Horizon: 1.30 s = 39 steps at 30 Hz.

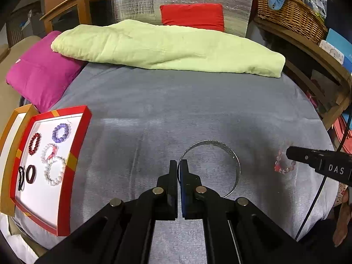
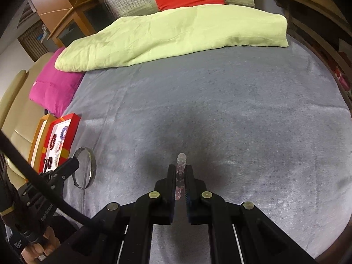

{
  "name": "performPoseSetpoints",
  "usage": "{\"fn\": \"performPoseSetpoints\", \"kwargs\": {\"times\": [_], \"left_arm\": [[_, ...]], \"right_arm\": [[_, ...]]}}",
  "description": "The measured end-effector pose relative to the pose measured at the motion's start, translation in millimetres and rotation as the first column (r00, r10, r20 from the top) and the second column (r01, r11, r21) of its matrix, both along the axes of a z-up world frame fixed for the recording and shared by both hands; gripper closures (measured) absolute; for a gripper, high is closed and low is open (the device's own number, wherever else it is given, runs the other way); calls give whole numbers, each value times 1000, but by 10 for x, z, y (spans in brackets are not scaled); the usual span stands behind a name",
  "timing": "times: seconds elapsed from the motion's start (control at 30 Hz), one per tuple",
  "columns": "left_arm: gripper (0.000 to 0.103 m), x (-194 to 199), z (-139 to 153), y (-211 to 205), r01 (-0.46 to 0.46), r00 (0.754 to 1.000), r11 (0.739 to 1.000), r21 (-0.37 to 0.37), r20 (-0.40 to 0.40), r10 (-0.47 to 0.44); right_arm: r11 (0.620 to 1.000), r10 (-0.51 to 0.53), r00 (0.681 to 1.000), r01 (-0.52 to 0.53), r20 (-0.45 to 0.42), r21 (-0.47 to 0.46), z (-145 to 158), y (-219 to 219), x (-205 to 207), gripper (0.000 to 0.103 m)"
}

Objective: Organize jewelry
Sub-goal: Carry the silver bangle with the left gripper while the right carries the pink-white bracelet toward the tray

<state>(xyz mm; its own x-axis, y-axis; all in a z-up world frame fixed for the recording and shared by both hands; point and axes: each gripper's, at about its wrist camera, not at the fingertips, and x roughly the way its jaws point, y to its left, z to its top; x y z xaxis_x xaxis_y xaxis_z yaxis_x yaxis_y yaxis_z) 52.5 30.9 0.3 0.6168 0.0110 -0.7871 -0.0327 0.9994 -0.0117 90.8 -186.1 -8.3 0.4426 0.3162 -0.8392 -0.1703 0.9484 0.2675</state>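
Observation:
My left gripper is shut on the rim of a thin silver headband, an open hoop over the grey bedspread; it also shows in the right wrist view. My right gripper is shut on a pink and clear beaded bracelet, seen edge-on between the fingers; in the left wrist view the bracelet hangs at the right gripper's tip. A red-rimmed white tray at the left holds several bracelets and dark hair ties.
A green folded blanket, a magenta pillow and a red cushion lie at the far end of the grey bedspread. A wicker basket stands on a wooden shelf at the right.

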Motion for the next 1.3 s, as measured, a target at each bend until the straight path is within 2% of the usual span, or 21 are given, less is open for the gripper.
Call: {"fn": "performPoseSetpoints", "kwargs": {"times": [0.53,1.3], "left_arm": [[101,-120,127,274,-49,998,999,-2,27,49],[101,-395,57,675,-120,992,993,-13,24,120]], "right_arm": [[999,42,999,-41,34,-25,147,284,-91,95],[992,123,991,-121,47,-43,171,687,-231,95]]}}
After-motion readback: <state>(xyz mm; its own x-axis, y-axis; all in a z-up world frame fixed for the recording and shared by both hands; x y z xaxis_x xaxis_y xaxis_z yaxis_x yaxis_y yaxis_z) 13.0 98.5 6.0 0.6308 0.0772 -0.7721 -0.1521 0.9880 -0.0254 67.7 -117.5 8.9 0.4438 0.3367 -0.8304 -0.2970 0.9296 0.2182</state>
